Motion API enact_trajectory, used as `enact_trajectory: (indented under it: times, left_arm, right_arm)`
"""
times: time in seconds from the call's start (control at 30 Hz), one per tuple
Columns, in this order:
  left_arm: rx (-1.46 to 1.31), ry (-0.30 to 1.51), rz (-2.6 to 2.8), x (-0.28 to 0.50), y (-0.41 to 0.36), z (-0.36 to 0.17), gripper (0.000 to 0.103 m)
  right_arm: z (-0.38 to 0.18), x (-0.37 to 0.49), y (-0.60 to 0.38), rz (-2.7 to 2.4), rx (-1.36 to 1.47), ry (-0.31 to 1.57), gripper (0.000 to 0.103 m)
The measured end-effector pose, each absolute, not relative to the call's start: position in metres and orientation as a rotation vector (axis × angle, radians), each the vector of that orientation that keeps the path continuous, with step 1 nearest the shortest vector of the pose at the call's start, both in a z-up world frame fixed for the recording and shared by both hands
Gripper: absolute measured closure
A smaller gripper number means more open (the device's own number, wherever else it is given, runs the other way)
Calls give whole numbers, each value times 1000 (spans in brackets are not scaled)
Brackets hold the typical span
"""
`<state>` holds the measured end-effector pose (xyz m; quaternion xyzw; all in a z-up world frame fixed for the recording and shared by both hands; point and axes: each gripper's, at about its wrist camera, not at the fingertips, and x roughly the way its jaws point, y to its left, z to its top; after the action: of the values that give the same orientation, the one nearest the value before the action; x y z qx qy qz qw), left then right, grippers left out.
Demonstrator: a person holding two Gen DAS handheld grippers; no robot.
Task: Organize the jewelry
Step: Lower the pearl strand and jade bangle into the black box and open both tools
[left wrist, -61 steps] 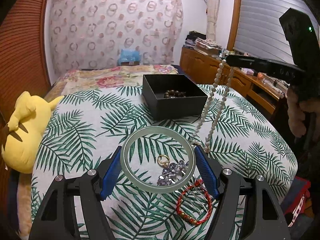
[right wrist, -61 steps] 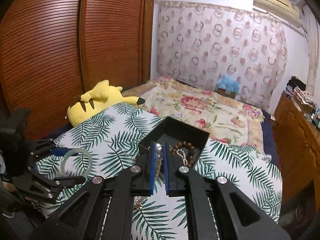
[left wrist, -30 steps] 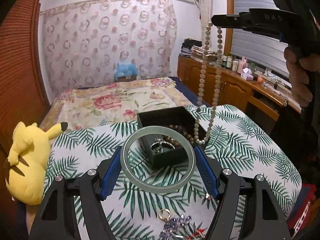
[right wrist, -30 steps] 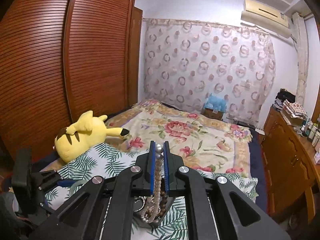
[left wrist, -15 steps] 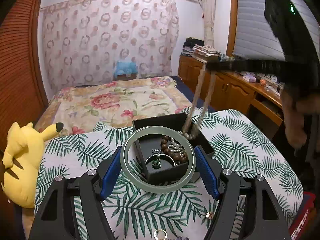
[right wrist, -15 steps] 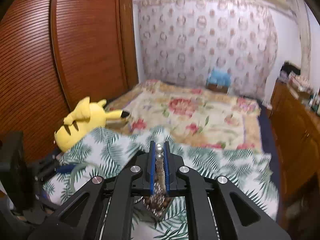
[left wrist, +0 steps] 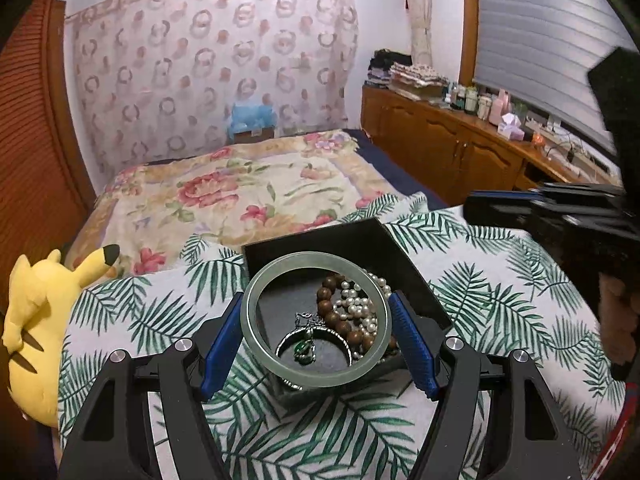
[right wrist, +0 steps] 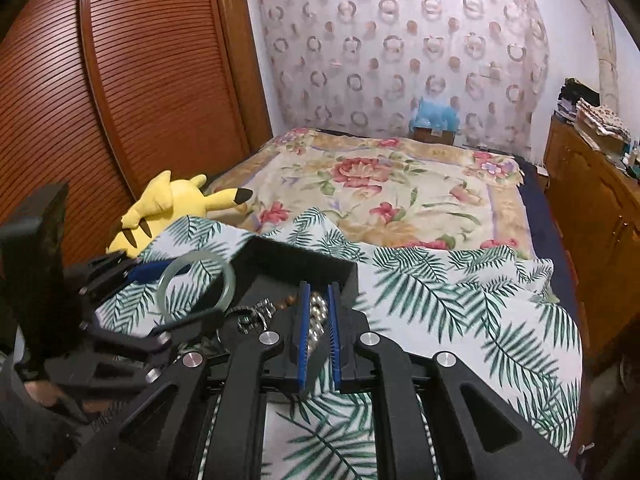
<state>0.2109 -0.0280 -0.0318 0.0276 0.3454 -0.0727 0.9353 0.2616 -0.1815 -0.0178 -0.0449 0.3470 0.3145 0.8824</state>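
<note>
Palm-leaf bedspread (left wrist: 500, 300) is bearing an open black jewelry box (left wrist: 360, 240), over which the left gripper (left wrist: 316, 332) is pinching a pale green jade bangle (left wrist: 248, 320) while the right gripper (right wrist: 318, 332), slightly parted, is releasing white pearls (left wrist: 360, 308); early loosening risks the bangle dropping outside.

A: What does the left gripper (left wrist: 317, 320) hold?

B: A pale green bangle (left wrist: 316, 319), clamped across its width between the two blue pads (left wrist: 221, 343), ring facing the camera.

A: And just beyond the fingers?

B: An open black box (left wrist: 416, 280) on the palm-leaf cloth (left wrist: 500, 300). Seen through the bangle, it contains a pearl necklace (left wrist: 362, 310), a brown bead bracelet (left wrist: 340, 320) and a silver piece with a green stone (left wrist: 305, 350).

A: Anything off to the sides?

B: Far right, the right gripper (left wrist: 504, 208), its fingers pointing left above the cloth; whether its jaws are parted, I can't tell. Far left, a yellow plush toy (left wrist: 36, 320).
</note>
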Motion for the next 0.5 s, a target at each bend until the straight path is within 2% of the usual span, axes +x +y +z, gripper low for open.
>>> enact_trajectory:
  times: [0.37,0.5]
  left_arm:
    - [76,760,-151,227,-41,-48,34]
    - [70,737,-154,217,-36,-41,28]
  right_arm:
    - [-33,241,-198,673,-88,723,93]
    - [-35,231,-200,679,-85,715,93]
